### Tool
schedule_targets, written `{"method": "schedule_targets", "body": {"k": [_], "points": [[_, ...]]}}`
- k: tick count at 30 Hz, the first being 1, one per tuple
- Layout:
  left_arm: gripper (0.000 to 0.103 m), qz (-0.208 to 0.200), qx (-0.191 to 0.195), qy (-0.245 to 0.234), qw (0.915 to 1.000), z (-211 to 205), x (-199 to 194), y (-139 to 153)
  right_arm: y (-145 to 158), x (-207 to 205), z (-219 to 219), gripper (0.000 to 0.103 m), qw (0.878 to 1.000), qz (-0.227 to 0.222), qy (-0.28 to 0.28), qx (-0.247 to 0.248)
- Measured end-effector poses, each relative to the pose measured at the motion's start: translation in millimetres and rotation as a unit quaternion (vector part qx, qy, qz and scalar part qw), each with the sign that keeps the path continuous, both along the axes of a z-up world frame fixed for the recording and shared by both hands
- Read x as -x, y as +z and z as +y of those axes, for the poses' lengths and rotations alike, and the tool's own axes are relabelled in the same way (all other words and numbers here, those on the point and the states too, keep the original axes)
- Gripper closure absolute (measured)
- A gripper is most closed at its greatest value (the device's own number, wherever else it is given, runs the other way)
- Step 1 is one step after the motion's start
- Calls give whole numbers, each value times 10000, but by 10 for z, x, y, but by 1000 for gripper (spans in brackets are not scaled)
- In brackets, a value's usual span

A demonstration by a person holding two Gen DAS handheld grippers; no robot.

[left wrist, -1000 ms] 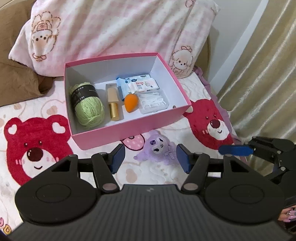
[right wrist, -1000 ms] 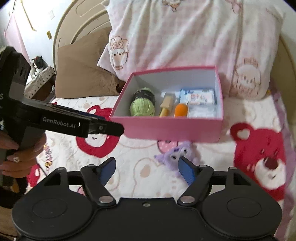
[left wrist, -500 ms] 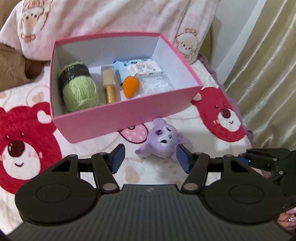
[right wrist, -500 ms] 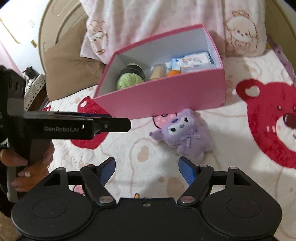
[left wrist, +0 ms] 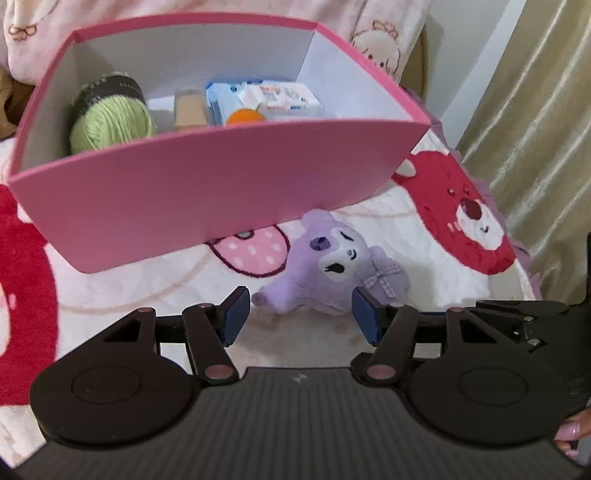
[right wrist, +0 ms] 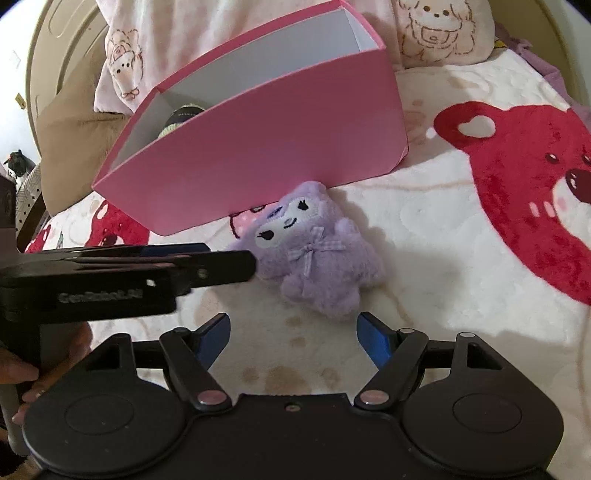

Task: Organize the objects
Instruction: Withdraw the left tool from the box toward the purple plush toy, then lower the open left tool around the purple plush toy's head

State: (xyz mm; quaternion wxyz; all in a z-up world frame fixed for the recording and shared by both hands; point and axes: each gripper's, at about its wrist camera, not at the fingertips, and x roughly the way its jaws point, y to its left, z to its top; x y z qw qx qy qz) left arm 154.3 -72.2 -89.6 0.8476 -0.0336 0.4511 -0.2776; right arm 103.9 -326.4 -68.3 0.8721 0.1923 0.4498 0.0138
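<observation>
A bear-print blanket (left wrist: 436, 258) covered the bed, its large red bear faces showing to either side of the scene, with a pink-and-white pillow (right wrist: 229, 33) propped behind. On the blanket stood an open pink box (left wrist: 192, 192) with a white interior. Inside it, from left to right in the left wrist view, lay a ball of green yarn (left wrist: 110, 122), a beige bottle (left wrist: 190, 110), an orange sponge (left wrist: 245, 116) and a white wipes packet (left wrist: 273, 96); the near wall hid their lower parts. A purple plush toy (right wrist: 314, 251) lay on the blanket just in front of the box, face up, its head close to the box's near wall. The left gripper (left wrist: 301, 315) was held low over the blanket with its blue-padded jaws apart and empty, the plush just beyond the gap. The right gripper (right wrist: 293, 339) likewise had its jaws spread wide and empty, the plush just ahead of them. In the right wrist view, the tip of the left gripper reached the plush's left side; contact could not be told.
</observation>
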Motion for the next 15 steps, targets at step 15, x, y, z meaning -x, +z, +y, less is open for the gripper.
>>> {"method": "schedule_targets", "body": {"k": [15], "points": [[43,132,580,-94,9982,27,-191,-171,-26,-170,123,23,9949,-250,494,838]]}}
